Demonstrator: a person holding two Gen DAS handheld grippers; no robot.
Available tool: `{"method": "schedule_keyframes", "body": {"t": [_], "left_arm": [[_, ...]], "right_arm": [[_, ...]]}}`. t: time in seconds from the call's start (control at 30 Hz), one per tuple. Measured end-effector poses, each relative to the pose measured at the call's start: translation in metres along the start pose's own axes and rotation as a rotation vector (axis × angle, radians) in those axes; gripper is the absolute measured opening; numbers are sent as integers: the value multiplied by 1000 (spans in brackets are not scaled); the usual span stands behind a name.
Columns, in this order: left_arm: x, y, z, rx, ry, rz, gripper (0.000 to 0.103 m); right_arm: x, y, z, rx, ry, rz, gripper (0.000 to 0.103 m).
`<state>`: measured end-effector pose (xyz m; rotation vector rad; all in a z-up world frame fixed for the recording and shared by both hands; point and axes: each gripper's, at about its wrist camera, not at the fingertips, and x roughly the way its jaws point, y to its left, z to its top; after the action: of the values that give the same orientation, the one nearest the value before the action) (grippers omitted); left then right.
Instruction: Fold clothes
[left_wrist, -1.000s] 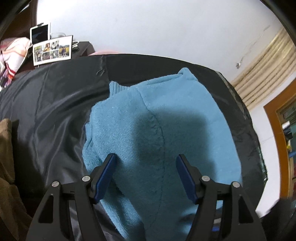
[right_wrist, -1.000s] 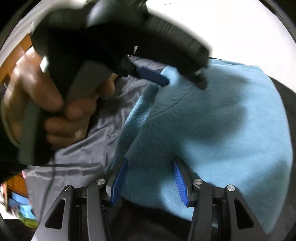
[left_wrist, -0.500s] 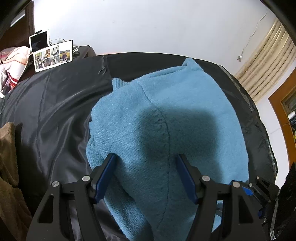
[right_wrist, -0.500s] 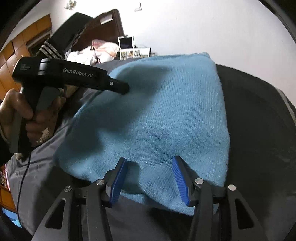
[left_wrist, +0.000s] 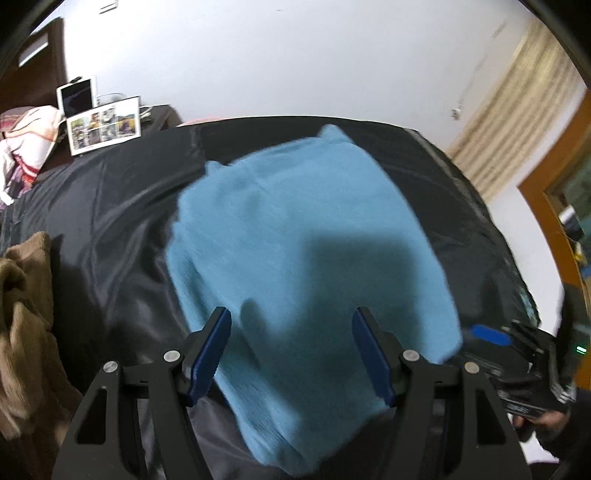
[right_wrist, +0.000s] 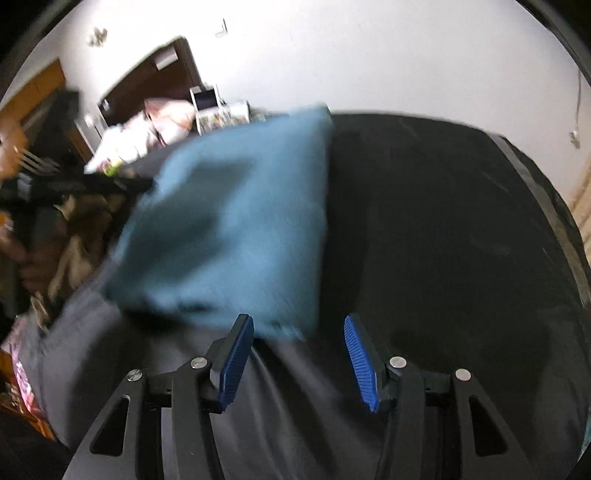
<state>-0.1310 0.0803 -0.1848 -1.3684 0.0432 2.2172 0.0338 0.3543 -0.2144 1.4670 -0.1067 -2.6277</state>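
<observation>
A folded blue knitted sweater (left_wrist: 295, 236) lies flat on a black sheet (left_wrist: 110, 221). My left gripper (left_wrist: 291, 343) hovers open above the sweater's near part, nothing between its blue pads. In the right wrist view the same sweater (right_wrist: 236, 221) looks blurred and sits left of centre. My right gripper (right_wrist: 299, 347) is open just off the sweater's near right corner, over the dark sheet (right_wrist: 443, 240). The right gripper's body (left_wrist: 517, 350) shows at the lower right of the left wrist view. The left gripper (right_wrist: 74, 184) appears blurred at the left of the right wrist view, held by a hand.
A crumpled brown garment (left_wrist: 22, 314) lies on the sheet at the left. A photo print (left_wrist: 105, 127) and a tablet (left_wrist: 77, 96) stand at the far left by pillows (left_wrist: 22, 147). Curtains (left_wrist: 517, 122) and a wooden door frame (left_wrist: 554, 206) are at the right.
Both grippers have drawn back from the sweater. The right gripper has shifted toward the sweater's right corner, and the views are now blurred by movement. Both stayed open.
</observation>
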Motion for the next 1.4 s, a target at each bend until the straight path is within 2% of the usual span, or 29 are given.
{"method": "schedule_keyframes", "body": {"t": [0.17, 0.23, 0.33, 0.4, 0.53, 0.73, 0.87, 1.03, 1.1, 1.4], "left_arm": [[14, -13, -22, -3, 55, -19, 72], [22, -12, -27, -10, 74, 1, 73], [34, -11, -33, -19, 102, 27, 73], [37, -11, -36, -12, 99, 23, 73], [41, -22, -40, 48, 95, 73, 72], [40, -23, -41, 44, 78, 67, 72], [39, -23, -41, 32, 68, 56, 73], [38, -24, -49, 16, 61, 21, 75], [38, -24, -53, 15, 61, 15, 75], [42, -37, -61, 32, 56, 36, 75]], "right_arm": [[15, 4, -6, 0, 11, -32, 53], [18, 3, -4, -3, 3, -47, 53], [22, -1, 3, 21, -28, -113, 53], [24, -4, 4, 43, -33, -144, 53], [31, -7, 4, 66, -26, -188, 60], [30, -13, 4, 105, 7, -173, 65], [7, -1, 4, 63, -16, -103, 65], [-23, 30, 19, -46, -114, -59, 65], [-17, 43, 28, -81, -122, -68, 65], [45, 62, 25, -186, -11, -165, 67]]}}
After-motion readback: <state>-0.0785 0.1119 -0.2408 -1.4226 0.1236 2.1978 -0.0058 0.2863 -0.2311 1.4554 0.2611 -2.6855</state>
